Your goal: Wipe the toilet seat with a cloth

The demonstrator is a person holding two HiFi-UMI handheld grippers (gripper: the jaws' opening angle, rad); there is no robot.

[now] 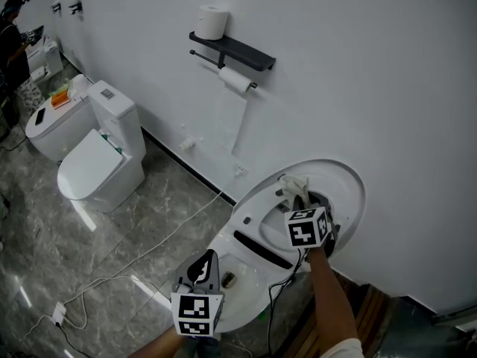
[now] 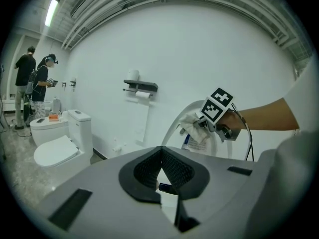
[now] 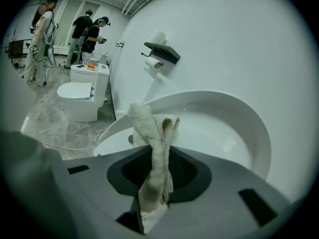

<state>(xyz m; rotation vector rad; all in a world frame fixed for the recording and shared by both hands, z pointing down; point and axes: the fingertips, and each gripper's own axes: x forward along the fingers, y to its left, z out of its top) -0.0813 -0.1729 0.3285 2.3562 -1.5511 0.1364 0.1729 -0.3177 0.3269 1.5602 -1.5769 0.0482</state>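
Head view: the cloth point(image 1: 293, 186) sticks out of the right hand-held gripper point(image 1: 298, 200) over the back of the toilet seat point(image 1: 250, 226), just in front of the raised lid point(image 1: 352, 192) that leans on the white wall. Its long axis runs along the jaws, away from the person and toward the wall. In the right gripper view the jaws pinch the cloth point(image 3: 155, 148) as a folded, upright strip. Its free end flops over at the top, with the lid's hollow point(image 3: 224, 128) behind it. Whether the cloth's tip touches the porcelain cannot be told.

The left hand-held gripper point(image 1: 204, 268) hangs low over the front rim of the toilet, well apart from the cloth. Its jaws are pressed together with nothing between them, as the left gripper view shows point(image 2: 162, 169).

On the wall above are a dark shelf point(image 1: 232, 51) carrying a toilet roll point(image 1: 212, 21) and a second roll point(image 1: 237, 79) hung beneath it. Another toilet point(image 1: 100, 162) with its lid shut stands to the left on the marble floor point(image 1: 45, 245), and a white cable point(image 1: 149, 256) trails across the tiles toward the near toilet. People stand far off by the back wall.

The right forearm point(image 1: 333, 297), bare, reaches up from the bottom edge, with the hand gripping below the marker cube point(image 1: 307, 227). The left hand shows only at the lower border.
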